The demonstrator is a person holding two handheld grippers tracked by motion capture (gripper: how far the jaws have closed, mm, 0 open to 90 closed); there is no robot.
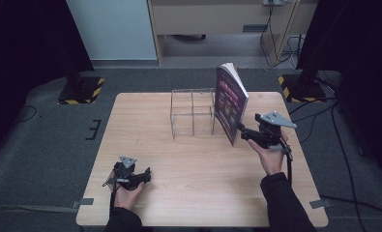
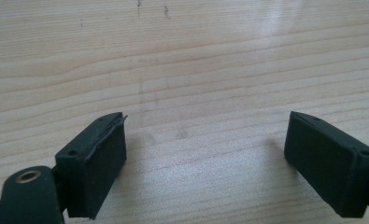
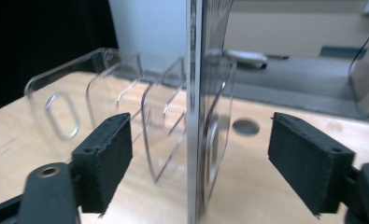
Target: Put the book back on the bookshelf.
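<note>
I see the book (image 1: 231, 104) standing upright on the table (image 1: 179, 193), leaning against the right end of the clear acrylic organizer (image 1: 192, 112). Its dark purple cover carries print too small for me to read. My right gripper (image 1: 241, 129) sits just right of the organizer, its jaws spread wide on either side of the book's edge (image 3: 194, 116), pads not pressing it. My left gripper (image 1: 147, 173) rests well in front of the organizer, jaws wide apart over bare wood (image 2: 196, 93).

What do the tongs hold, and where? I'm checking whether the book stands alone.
Nothing: right tongs straddle the book edge, pads apart; left tongs open.
</note>
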